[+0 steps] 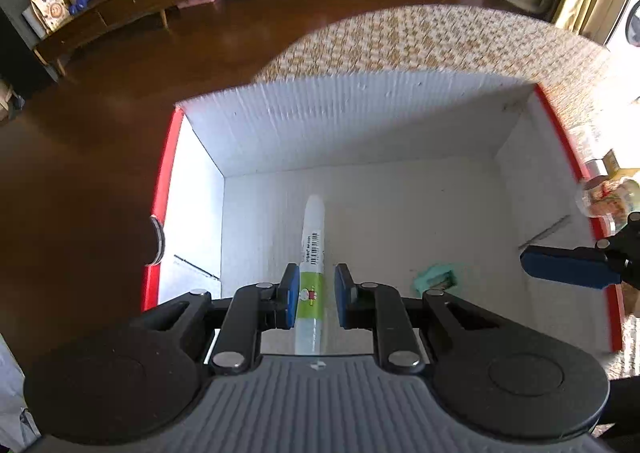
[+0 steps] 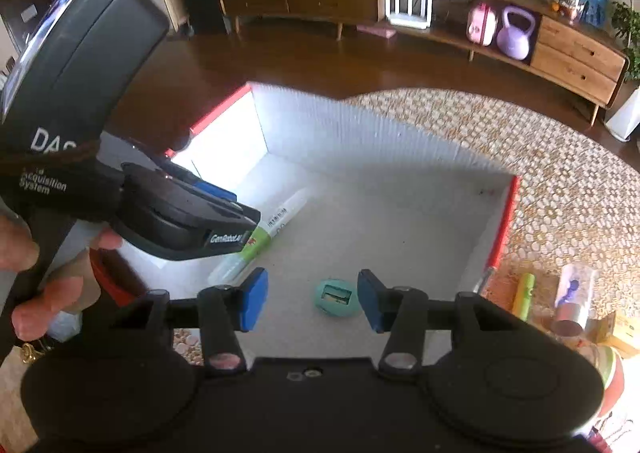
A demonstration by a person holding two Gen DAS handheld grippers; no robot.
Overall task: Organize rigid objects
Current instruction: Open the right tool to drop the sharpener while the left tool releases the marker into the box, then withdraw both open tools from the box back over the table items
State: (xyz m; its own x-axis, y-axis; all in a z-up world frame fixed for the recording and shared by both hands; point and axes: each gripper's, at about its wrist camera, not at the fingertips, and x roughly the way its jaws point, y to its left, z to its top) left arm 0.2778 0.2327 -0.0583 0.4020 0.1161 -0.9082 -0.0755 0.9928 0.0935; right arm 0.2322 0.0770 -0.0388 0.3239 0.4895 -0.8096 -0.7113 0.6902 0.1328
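Left gripper [image 1: 316, 299] straddles a white-and-green tube [image 1: 313, 253] inside the red-edged box [image 1: 360, 121]; its right pad appears slightly clear of the tube, so grip cannot be confirmed; right gripper [image 2: 313, 300] (jaws spread, empty) hangs above a teal object [image 2: 335, 297] on the box floor.

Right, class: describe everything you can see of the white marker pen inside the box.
The marker pen is a long, slim plastic cylinder: white toward its far, rounded end, with a barcode and small print, a green band bearing a little cartoon figure, and a pale translucent near end. It lies in the white corrugated box, pointing at the far wall. The left claw straddles the green band; a gap shows on the right, so its grip is unclear. The teal object lies apart from it.
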